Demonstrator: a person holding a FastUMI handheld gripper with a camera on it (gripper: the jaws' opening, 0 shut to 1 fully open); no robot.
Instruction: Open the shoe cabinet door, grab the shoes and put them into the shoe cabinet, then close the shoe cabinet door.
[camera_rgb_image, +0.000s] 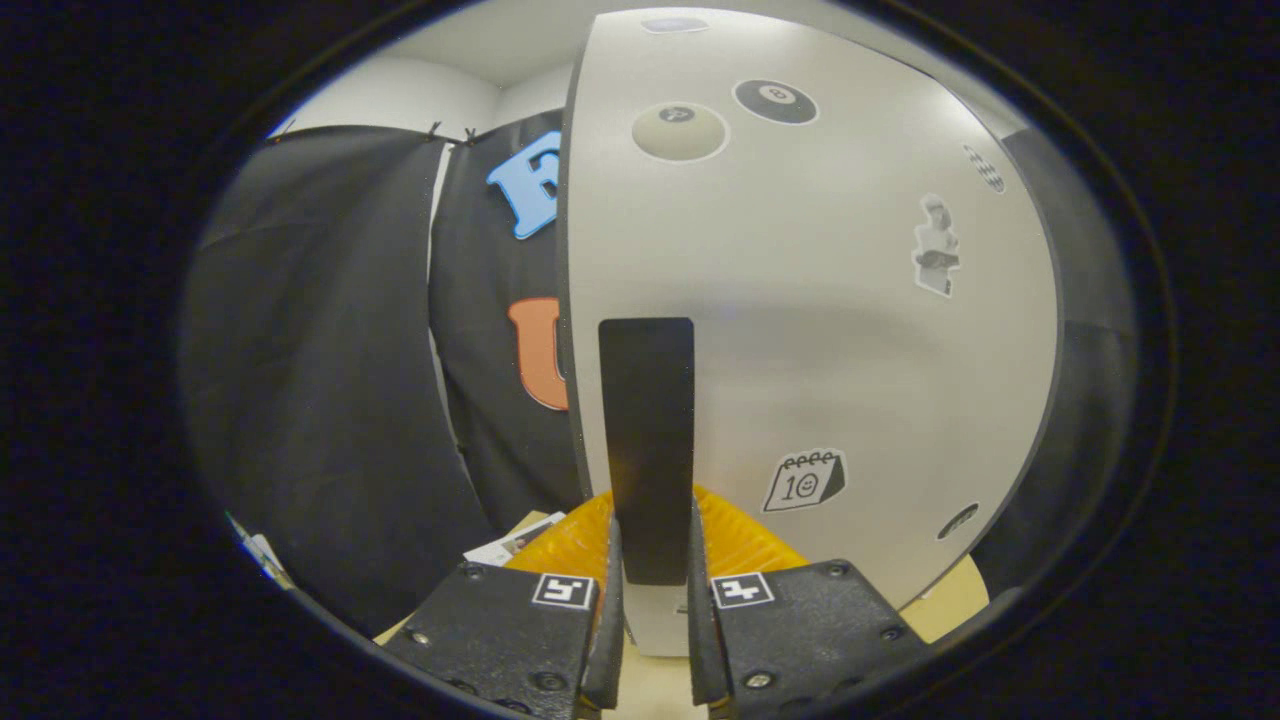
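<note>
Pale tan surface (955, 605) under and beside the jaws, white cabinet (800, 300) standing on it just ahead, gripper (655, 600) fingers closed on its black handle (647, 440), papers (515, 540) lying left of the fingers

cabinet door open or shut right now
Cannot tell. The shoe cabinet door faces the camera, and the gripper is shut on its black handle; no gap or interior shows.
</note>
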